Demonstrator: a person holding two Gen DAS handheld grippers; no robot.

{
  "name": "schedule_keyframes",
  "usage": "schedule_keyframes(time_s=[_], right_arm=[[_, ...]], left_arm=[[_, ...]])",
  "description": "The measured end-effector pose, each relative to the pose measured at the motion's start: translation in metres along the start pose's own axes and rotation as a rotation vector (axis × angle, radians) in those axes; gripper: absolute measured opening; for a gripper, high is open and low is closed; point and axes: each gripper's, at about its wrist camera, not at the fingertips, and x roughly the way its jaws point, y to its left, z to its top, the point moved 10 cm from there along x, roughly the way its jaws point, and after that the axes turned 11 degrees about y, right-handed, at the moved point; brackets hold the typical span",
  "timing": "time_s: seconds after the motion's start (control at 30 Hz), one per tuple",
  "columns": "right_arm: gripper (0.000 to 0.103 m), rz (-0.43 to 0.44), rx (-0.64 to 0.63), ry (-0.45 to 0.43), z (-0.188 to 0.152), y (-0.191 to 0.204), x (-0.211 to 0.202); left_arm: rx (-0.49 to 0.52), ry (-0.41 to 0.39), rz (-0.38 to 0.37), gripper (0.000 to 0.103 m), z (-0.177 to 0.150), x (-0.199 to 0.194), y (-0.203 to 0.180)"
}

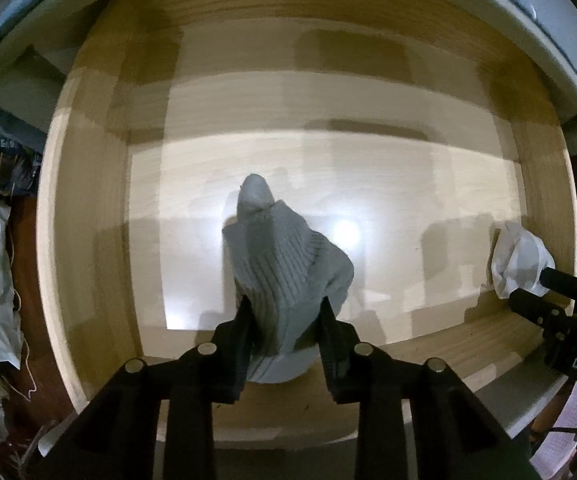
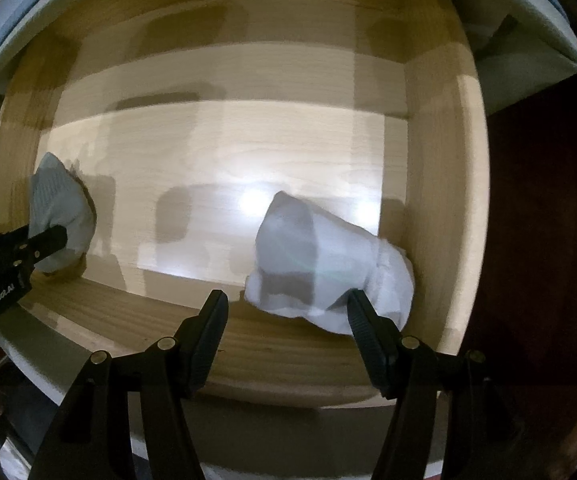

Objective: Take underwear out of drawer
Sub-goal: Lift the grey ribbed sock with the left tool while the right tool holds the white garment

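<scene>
Grey underwear (image 1: pixel 284 264) sits pinched between the left tool (image 1: pixel 284 320) fingers.

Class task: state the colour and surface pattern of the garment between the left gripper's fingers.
Grey garment, ribbed with fine parallel lines; clearest in the left wrist view.

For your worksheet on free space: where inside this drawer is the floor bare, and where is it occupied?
Bare: the drawer floor between the grey garment and the white garment, and back to the rear wall. Crowded: along the front wall, where each gripper works, left gripper, right gripper.
</scene>
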Motion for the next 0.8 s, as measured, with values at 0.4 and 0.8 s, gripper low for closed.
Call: schedule_keyframes(time_s=[0.4, 0.8], right_arm=[[0.066, -0.003, -0.009, -0.018, 0.003, -0.011, -0.003], [0.067, -0.001, 0.011, -0.053, -0.003, -0.019, -0.019]], left_arm=[[0.005, -0.076, -0.045, 0.029, -0.016, -0.036, 0.008], [0.026, -0.134, -0.066, 0.029, -0.021, -0.069, 0.007]])
